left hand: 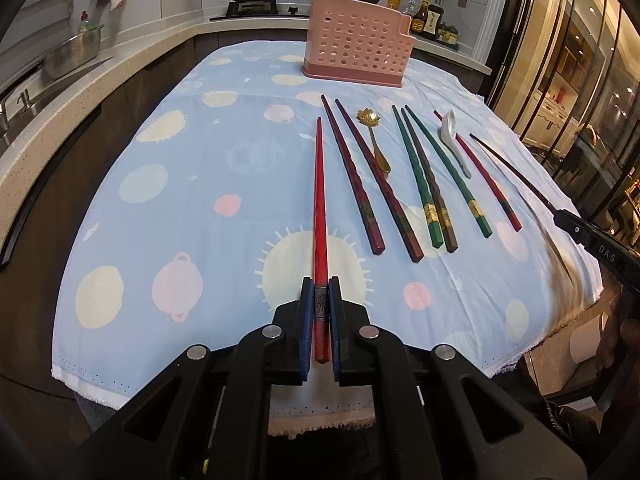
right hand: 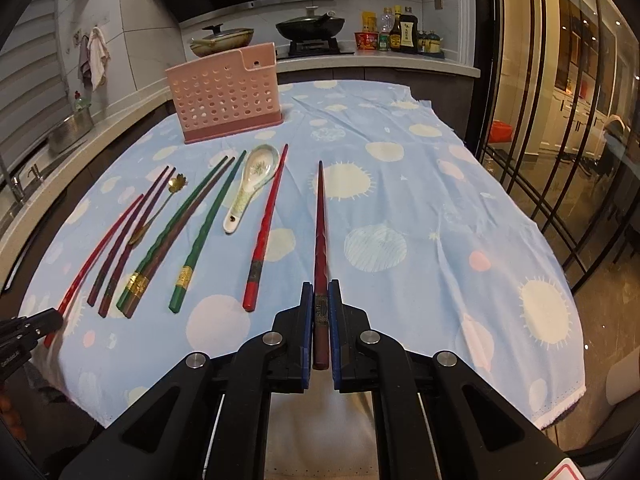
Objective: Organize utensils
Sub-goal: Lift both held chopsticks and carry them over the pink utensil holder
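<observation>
Gripping a bright red chopstick (left hand: 320, 208) near its banded end, my left gripper (left hand: 320, 292) has its jaws nearly closed; my right gripper (right hand: 321, 296) pinches a dark maroon chopstick (right hand: 320, 232) likewise. Both sticks point toward the pink perforated holder (left hand: 354, 42) standing on the blue cloth (left hand: 192, 200). I read "DAS" on the right gripper's side.

A bright red chopstick (left hand: 320, 200) and a dark maroon chopstick (right hand: 320, 240) are each raised off the table, tips pointing toward the far edge. The other chopsticks, red (right hand: 266, 228), green (right hand: 208, 232) and maroon (left hand: 352, 176), lie in a row with a gold spoon (left hand: 374, 140) and a white ceramic spoon (right hand: 250, 188). A pink perforated holder (left hand: 356, 40) stands upright near the far edge.
</observation>
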{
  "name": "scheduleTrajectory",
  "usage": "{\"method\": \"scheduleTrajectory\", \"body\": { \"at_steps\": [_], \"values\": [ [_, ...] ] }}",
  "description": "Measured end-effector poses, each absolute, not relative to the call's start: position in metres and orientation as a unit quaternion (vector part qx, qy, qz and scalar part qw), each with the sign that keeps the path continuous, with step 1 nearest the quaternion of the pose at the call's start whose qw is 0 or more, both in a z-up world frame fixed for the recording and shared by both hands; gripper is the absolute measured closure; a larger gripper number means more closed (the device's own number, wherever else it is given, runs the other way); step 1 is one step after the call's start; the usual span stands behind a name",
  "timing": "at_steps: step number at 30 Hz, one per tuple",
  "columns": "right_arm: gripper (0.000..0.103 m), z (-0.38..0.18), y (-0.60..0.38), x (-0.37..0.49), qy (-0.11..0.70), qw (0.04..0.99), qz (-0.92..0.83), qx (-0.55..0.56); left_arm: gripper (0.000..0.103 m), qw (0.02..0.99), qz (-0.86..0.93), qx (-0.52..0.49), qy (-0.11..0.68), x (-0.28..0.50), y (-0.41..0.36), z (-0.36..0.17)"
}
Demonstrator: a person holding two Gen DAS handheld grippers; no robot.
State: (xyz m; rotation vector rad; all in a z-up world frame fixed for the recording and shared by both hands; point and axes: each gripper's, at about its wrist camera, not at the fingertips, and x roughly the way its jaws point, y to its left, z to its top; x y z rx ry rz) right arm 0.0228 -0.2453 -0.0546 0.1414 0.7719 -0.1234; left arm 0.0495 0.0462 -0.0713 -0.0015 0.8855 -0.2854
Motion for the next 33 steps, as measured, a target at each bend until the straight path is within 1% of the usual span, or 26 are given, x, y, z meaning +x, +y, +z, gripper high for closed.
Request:
{"method": "scheduleTrajectory", "body": {
  "at_steps": [6, 11, 18, 23, 33],
  "values": [
    [0.096, -0.007, -0.247, 0.022, 0.331, 0.940, -0.038, 0.076, 0.096, 0.912, -0.136, -0.009, 0.386, 0.052, 0.054, -0.036],
    [0.096, 0.039, -0.252, 0.042, 0.282, 0.956, -0.039, 0.064, 0.096, 0.933, -0.138, -0.010, 0.333, 0.084, 0.056, 0.009],
    [0.096, 0.092, -0.261, 0.102, 0.244, 0.967, -0.026, 0.062, 0.096, 0.949, -0.145, -0.001, 0.278, 0.151, 0.043, 0.066],
    [0.096, 0.120, -0.264, 0.153, 0.235, 0.969, -0.004, 0.071, 0.096, 0.954, -0.156, -0.006, 0.255, 0.197, 0.032, 0.102],
    [0.096, 0.176, -0.258, 0.250, 0.195, 0.978, 0.016, 0.078, 0.096, 0.969, -0.177, -0.008, 0.174, 0.258, 0.009, 0.186]
  ]
}}
